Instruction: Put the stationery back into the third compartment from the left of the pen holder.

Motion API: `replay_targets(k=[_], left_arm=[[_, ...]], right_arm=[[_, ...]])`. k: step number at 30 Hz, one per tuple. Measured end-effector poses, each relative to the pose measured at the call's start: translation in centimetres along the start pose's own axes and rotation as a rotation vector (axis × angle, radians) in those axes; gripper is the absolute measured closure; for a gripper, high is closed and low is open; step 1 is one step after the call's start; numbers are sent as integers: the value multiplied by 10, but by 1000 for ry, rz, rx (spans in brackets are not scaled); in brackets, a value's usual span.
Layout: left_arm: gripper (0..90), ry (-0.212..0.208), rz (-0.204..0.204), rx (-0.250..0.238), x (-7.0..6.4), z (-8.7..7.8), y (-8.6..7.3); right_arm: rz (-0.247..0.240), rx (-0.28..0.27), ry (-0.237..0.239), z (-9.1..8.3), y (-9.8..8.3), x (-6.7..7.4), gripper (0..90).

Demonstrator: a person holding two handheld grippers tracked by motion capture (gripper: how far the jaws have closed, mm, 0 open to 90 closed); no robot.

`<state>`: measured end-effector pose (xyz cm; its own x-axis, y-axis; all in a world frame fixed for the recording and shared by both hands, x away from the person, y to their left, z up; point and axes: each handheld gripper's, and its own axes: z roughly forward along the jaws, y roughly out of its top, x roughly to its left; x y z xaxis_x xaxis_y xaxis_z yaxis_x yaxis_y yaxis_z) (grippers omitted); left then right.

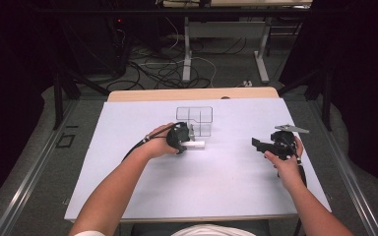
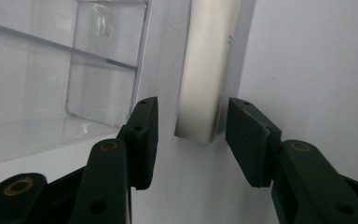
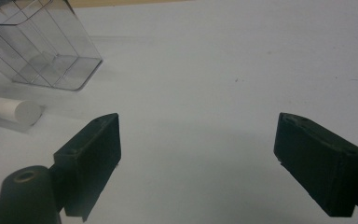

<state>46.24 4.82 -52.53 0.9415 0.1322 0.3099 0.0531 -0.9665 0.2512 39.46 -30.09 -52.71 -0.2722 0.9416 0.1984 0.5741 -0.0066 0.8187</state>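
A white tube point(image 1: 196, 144) lies on the white table sheet point(image 1: 202, 187), just in front of a clear divided box point(image 1: 195, 120). My left gripper point(image 1: 189, 141) is at the tube's left end. In the left gripper view the tube point(image 2: 207, 70) runs away from me, and my left gripper point(image 2: 191, 135) stands open with one jaw on each side of the tube's near end and a small gap on both sides. My right gripper point(image 1: 257, 145) is held off to the right, pointing left. It stands wide open point(image 3: 198, 158) over bare sheet, with nothing between its fingers.
The clear box point(image 2: 74, 70) sits close on the left of my left jaws. From the right gripper the box point(image 3: 42, 46) and the tube point(image 3: 16, 112) lie far left. The table's wooden back edge point(image 1: 192, 93) is beyond the box. Cables and table legs stand on the floor behind.
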Motion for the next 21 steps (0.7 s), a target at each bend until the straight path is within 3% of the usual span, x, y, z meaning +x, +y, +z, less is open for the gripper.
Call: replay_targets(k=[21], left_arm=[[634,-21,29,14,-4,4,4]], right_arm=[[-1,3,0,1,-1,-1,141]])
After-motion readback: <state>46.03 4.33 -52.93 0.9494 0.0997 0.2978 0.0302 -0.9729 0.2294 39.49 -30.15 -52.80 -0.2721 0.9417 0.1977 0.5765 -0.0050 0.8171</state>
